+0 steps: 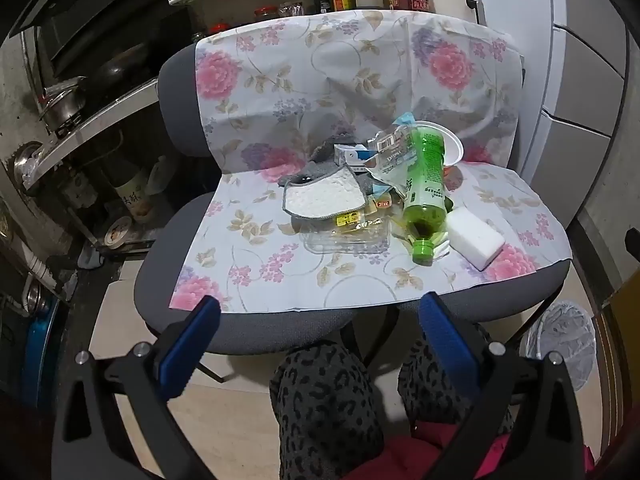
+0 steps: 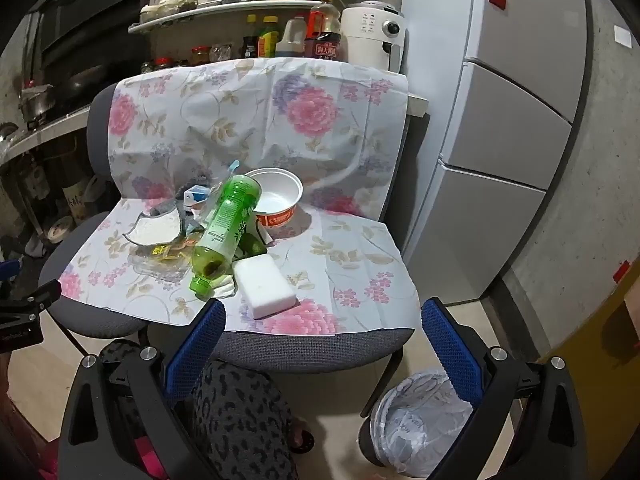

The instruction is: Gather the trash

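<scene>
A pile of trash lies on a grey chair covered with a floral cloth (image 1: 280, 272) (image 2: 352, 264). It holds a green plastic bottle (image 1: 426, 188) (image 2: 224, 224), a white and red paper bowl (image 2: 278, 200) (image 1: 454, 148), a white sponge block (image 1: 474, 242) (image 2: 266, 286), a grey-edged white cloth (image 1: 324, 196) (image 2: 156, 230), clear plastic wrappers (image 1: 348, 234) (image 2: 160, 262) and a small blue and white box (image 1: 354, 156) (image 2: 196, 194). My left gripper (image 1: 320, 320) is open and empty in front of the chair's edge. My right gripper (image 2: 324, 320) is open and empty, near the sponge.
A bin lined with a white bag (image 2: 420, 420) (image 1: 564, 340) stands on the floor at the chair's right. The person's patterned legs (image 1: 328, 408) (image 2: 240, 420) are below the grippers. A fridge (image 2: 500, 120) stands right; shelves with bottles (image 2: 288, 36) behind; a stove counter (image 1: 80, 112) left.
</scene>
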Tool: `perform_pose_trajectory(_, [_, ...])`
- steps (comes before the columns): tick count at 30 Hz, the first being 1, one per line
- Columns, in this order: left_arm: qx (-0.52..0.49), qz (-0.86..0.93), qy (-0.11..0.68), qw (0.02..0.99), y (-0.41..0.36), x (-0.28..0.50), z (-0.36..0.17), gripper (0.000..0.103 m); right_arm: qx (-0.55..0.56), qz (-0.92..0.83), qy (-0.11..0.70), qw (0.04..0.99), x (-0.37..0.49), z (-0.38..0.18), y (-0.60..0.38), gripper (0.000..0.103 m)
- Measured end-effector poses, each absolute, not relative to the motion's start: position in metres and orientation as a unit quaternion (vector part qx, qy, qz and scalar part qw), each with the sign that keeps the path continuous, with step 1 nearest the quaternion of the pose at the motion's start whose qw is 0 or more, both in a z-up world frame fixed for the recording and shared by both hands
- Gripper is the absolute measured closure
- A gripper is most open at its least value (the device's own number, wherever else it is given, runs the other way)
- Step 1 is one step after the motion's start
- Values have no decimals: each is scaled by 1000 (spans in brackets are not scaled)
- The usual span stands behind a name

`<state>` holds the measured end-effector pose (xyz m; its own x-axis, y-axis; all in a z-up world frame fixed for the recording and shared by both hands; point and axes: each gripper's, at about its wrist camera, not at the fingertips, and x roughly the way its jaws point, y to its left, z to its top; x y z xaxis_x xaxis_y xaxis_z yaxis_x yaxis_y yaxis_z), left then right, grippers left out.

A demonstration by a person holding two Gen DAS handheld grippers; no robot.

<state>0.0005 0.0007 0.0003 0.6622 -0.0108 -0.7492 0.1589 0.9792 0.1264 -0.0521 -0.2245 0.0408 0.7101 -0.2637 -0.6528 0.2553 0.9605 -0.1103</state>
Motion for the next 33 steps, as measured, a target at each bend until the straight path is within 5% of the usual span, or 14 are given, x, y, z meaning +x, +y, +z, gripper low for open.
perform_pose_trajectory(33, [83,-34,398,913,12,0,10,6,-2,-146,352,924,-55,45,-228,6])
